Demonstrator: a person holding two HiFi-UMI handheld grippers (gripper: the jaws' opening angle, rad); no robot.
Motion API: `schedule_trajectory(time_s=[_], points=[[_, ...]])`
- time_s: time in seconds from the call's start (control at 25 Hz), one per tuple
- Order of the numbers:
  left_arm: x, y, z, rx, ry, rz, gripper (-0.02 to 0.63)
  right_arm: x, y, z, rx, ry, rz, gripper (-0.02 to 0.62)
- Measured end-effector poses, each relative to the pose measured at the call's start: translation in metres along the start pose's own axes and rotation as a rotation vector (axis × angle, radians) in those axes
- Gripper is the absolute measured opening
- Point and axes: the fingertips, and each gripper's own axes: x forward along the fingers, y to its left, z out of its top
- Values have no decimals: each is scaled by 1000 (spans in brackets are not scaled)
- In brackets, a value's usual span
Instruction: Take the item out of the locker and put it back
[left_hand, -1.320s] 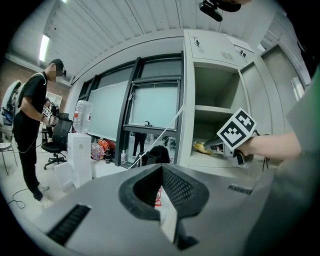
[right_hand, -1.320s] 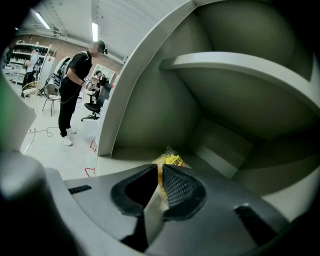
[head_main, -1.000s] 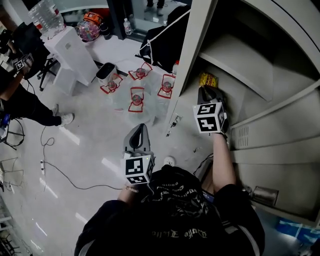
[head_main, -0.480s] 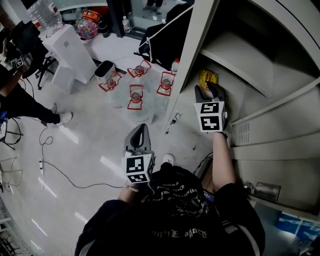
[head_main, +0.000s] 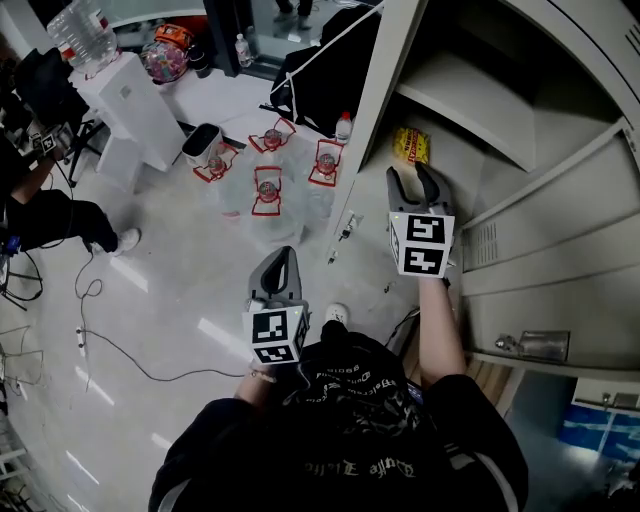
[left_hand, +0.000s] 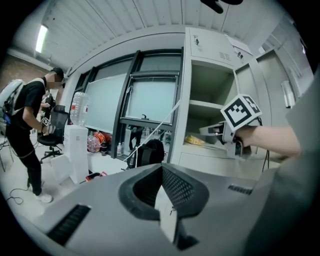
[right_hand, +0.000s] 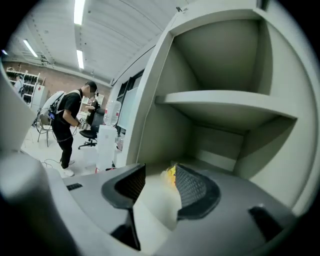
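Grey locker (head_main: 545, 120) stands open before me, with the yellow snack packet (head_main: 411, 146) lying on its lower shelf (head_main: 455, 150). My right tongs (head_main: 412, 175) have just been opening and are released, the packet just past their tips, ungripped. My left tongs (head_main: 282, 253) are clenched on nothing above the floor (head_main: 170, 290).

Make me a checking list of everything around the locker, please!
surface: locker shelf, pale, bare beside the packet.
job's things: yellow packet lies on that shelf.
clutter: red-handled water jugs on the floor, black bag nearby.
grippers: right gripper open, jaws have just been opening, packet ahead, not gripped; left gripper shut, empty.
cables: black cable across the floor.
surroundings: water dispenser, a person at the left.
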Motion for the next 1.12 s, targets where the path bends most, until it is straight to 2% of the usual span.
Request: schedule_trajectory(time_s=[0.32,0.48,0.96,1.12], points=[[-30,-3,-5,24,6,-43,6,-55,18,-4,82,-42,-14,189],[-47,-4,-4,35,-1,-67,6,-85,29,-3,90,-102,-29,189],[-79,-23,9,58,-70,-150,6,-162,57,-24,150,-197,-55,187],[-87,-33,7,68,-86,-184,6,-181,63,-39,169,-190,-74,187]])
